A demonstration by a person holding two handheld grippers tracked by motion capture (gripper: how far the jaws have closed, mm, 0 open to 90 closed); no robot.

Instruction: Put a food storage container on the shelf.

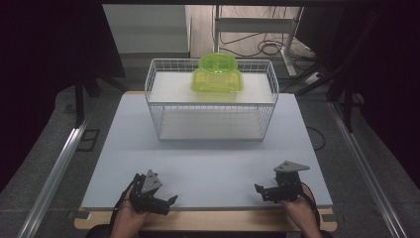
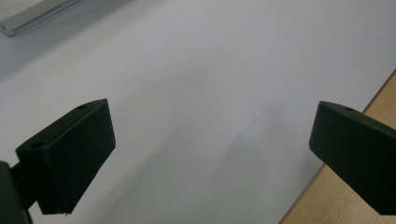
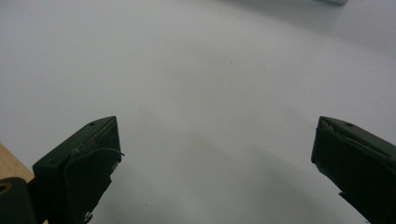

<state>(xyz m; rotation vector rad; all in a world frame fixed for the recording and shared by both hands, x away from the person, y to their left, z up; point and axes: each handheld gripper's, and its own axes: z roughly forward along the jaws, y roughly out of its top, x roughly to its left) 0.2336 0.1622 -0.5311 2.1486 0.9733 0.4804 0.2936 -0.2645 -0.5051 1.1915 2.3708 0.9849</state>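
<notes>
Left gripper [image 1: 168, 202], near-left edge of the grey table [image 1: 208, 163]: jaws spread wide over bare tabletop, holding nothing; right gripper [image 1: 260, 191], near-right edge: likewise wide open and empty, well apart from the left. White wire basket [image 1: 153, 84], far centre of the table, two-tiered: on its upper shelf, toward the right, sits a translucent green container [image 1: 217, 79] with a round green lid or bowl resting on top, well apart from both grippers.
</notes>
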